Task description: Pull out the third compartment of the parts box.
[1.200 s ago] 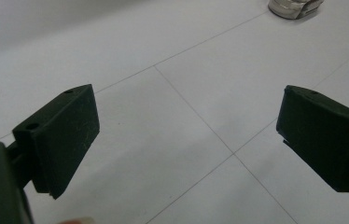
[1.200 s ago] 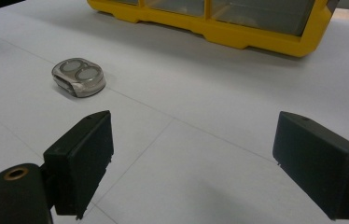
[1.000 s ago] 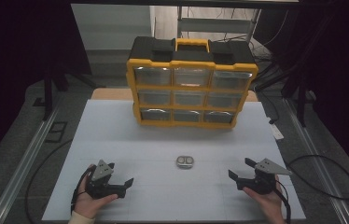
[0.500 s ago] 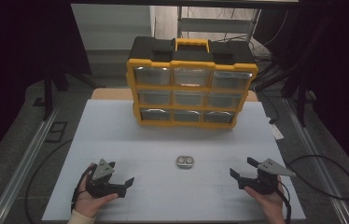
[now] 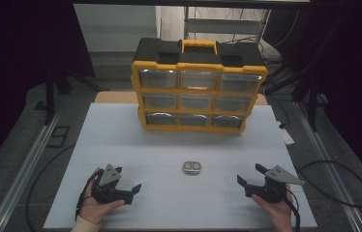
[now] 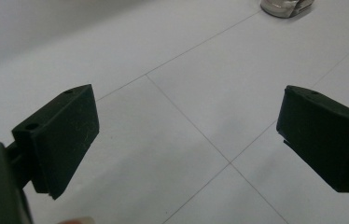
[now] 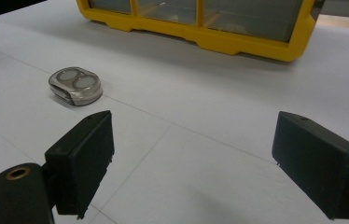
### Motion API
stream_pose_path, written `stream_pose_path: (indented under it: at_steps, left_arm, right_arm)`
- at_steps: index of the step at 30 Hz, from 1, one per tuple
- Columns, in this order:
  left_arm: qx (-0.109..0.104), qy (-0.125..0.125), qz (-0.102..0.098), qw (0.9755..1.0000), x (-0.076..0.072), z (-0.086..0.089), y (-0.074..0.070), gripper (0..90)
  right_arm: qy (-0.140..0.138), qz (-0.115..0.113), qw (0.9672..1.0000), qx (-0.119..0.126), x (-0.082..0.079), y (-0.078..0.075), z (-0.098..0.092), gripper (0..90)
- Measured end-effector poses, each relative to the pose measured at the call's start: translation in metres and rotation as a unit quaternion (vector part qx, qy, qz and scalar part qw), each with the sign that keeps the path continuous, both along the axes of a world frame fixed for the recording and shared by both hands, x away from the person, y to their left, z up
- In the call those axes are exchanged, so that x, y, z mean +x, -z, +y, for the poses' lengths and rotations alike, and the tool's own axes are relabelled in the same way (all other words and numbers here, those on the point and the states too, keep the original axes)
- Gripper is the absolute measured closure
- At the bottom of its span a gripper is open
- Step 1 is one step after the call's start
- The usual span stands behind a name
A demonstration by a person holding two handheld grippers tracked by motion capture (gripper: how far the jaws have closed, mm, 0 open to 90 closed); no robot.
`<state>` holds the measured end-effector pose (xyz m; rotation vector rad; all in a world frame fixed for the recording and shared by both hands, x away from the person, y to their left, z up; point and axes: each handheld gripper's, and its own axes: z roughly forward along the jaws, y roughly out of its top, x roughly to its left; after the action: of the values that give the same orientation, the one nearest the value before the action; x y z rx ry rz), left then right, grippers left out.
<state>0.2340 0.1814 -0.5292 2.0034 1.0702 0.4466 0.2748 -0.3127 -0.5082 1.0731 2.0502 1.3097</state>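
**Ana:** Grippers first, from the high view. What are they doing?

**Ben:** The left gripper (image 5: 129, 189) and the right gripper (image 5: 249, 176) both sit low on the white table (image 5: 121, 140), near the person. Both have jaws wide apart and hold nothing. A little silver case (image 5: 192, 167) lies between them, a bit farther up. Behind it stands a yellow drawer box (image 5: 198, 92).

**Ana:** And the left gripper view?

**Ben:** The case (image 6: 287, 6) peeks in at the top edge, well apart from the jaws.

**Ana:** The right gripper view?

**Ben:** The case (image 7: 76, 86) is nearer there, off to the left of the jaws. It is small, flat and rounded, shiny grey, with two pale round spots on top.

**Ana:** How should it be picked up?

**Ben:** I think by going slow, one jaw on each long side. It looks smooth, so it may slip.
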Motion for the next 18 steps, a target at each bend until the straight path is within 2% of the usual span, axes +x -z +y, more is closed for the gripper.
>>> stream_pose_path:
  at_steps: [18]
  left_arm:
    - [-0.002,0.005,0.0,1.0,0.0,-0.002,0.0,6.5]
  right_arm:
    - [-0.008,-0.008,0.9999,-0.01,-0.002,0.001,0.019,13.9]
